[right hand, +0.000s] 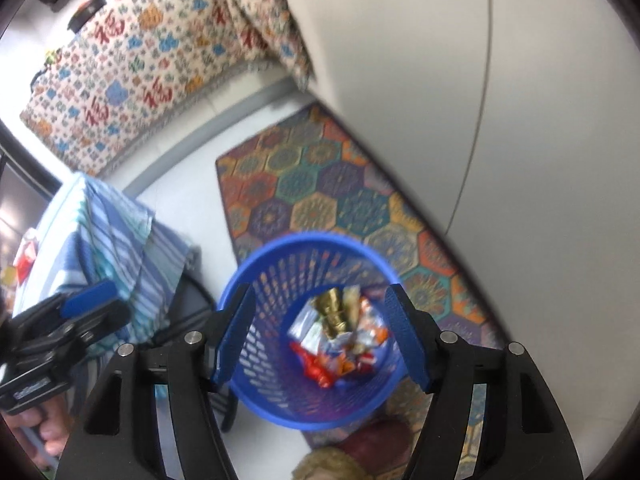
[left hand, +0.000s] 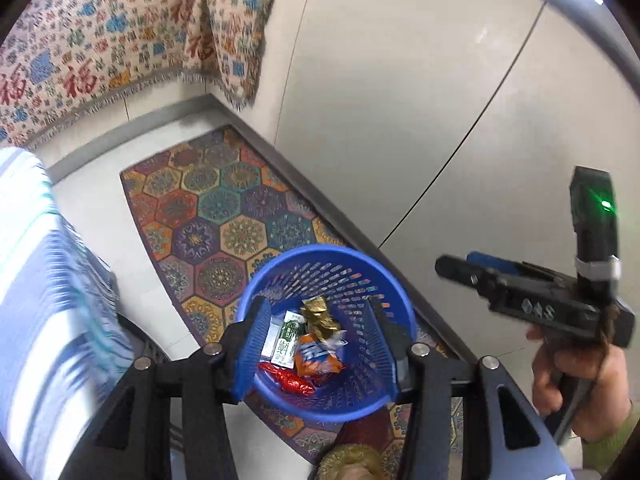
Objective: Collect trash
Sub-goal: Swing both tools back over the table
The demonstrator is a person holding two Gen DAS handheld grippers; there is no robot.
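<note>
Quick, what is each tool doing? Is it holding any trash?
Left tool: open, holding nothing, above the blue basket.
Right tool: open, holding nothing, above the same basket; the trash lies inside.

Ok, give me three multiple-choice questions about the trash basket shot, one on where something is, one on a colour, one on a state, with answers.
1. Where does the blue basket stand?
A. on the patterned rug
B. on the striped cloth
C. on a shelf

2. What colour is the crumpled foil wrapper on top of the trash?
A. silver
B. gold
C. green

3. How are the jaws of the right hand-held gripper?
A. clamped on a wrapper
B. shut with nothing in them
C. apart with nothing in them

Answers: 1 A, rug hexagons show all round and through its mesh. 2 B, it shines gold beside the milk carton. 3 C, both blue pads stand apart above the basket.
</note>
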